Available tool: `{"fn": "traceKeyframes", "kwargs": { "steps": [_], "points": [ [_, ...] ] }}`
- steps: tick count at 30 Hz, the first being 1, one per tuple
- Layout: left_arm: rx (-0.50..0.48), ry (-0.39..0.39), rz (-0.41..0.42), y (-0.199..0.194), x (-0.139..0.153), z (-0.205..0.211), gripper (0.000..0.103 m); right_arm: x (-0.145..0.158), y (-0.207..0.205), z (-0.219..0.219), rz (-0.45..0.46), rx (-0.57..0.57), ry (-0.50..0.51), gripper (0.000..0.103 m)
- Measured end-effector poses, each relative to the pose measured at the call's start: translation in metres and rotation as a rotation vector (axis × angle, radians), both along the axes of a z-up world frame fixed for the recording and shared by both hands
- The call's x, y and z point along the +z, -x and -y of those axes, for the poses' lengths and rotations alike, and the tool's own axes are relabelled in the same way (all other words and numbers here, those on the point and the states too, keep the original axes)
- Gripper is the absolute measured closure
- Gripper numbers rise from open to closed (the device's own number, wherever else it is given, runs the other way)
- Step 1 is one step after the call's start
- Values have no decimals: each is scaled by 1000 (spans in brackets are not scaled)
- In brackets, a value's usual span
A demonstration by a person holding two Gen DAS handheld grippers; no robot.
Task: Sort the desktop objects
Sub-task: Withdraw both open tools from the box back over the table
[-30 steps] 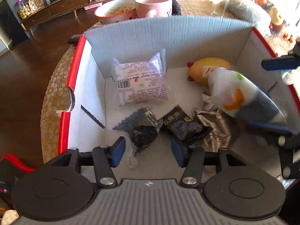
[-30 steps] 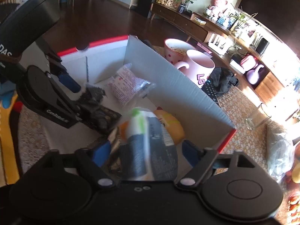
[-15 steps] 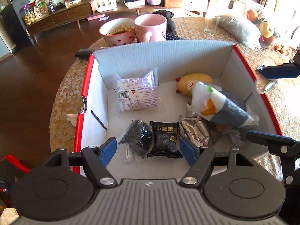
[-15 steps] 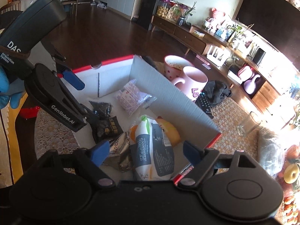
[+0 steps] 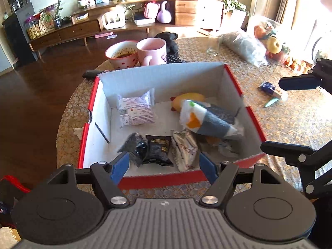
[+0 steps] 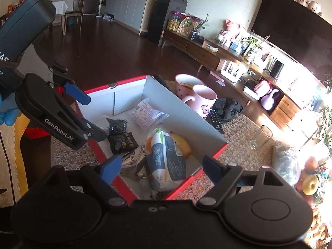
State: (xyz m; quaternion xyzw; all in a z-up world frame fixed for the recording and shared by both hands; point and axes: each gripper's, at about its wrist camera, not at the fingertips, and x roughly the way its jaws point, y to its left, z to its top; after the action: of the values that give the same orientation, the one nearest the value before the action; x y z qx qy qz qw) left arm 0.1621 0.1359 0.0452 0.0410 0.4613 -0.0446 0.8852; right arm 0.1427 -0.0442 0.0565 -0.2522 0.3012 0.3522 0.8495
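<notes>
A red-edged cardboard box [image 5: 252,122] [image 6: 215,151] on the round table holds several snack packs: a white-and-grey bag [image 5: 207,120] [image 6: 166,159], a yellow toy [image 5: 191,98], a white printed pack [image 5: 134,112] [image 6: 147,116], two black packs [image 5: 157,149] [image 6: 122,143] and a silver one [image 5: 184,151]. My left gripper [image 5: 164,166] is open and empty above the box's near edge. My right gripper [image 6: 161,168] is open and empty above the box's right side. A small blue wrapper [image 5: 267,87] and a green item [image 5: 271,102] lie on the table right of the box.
Behind the box stand a pink mug [image 5: 152,50] [image 6: 204,99], a dotted bowl [image 5: 122,54], a glass [image 5: 212,45] [image 6: 260,138], a remote [image 6: 214,121] and a dark cloth. A plastic bag [image 5: 247,47] and fruit [image 5: 274,45] lie at the far right.
Both grippers have pulled back and up from the box. The white-and-grey bag, released by the right gripper, now lies in the box.
</notes>
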Motion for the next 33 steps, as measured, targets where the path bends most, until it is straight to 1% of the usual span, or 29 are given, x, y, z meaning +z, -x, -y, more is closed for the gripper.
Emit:
{"fn": "traceKeyframes", "kwargs": {
  "steps": [4,7,11,13,14,17,19,21,22,28,33],
  "points": [
    [-24,3,25,15,8,16,29,7,13,12,11,-3,-19,17],
    [-44,-9,40,26,12,31,29,10,22,25,16,-16,-41,17],
    [-77,-11,60,39,15,52,29,12,32,48,17,-49,-68,13],
    [-92,1,72,45,16,62,25,13,38,60,18,-64,-79,12],
    [-97,14,75,47,16,66,21,13,40,66,21,-70,-82,11],
    [-111,45,84,54,15,80,19,12,46,86,25,-98,-92,11],
    [-125,51,94,58,14,91,14,11,50,102,27,-119,-96,10],
    [-131,43,112,61,12,104,3,9,54,118,28,-149,-100,9],
    [-140,42,120,63,10,110,1,7,54,125,24,-165,-102,9],
    [-215,67,138,63,1,149,1,-3,56,170,21,-248,-81,9],
    [-259,92,155,54,-7,178,0,-9,45,202,18,-330,-79,9]
  ]
}}
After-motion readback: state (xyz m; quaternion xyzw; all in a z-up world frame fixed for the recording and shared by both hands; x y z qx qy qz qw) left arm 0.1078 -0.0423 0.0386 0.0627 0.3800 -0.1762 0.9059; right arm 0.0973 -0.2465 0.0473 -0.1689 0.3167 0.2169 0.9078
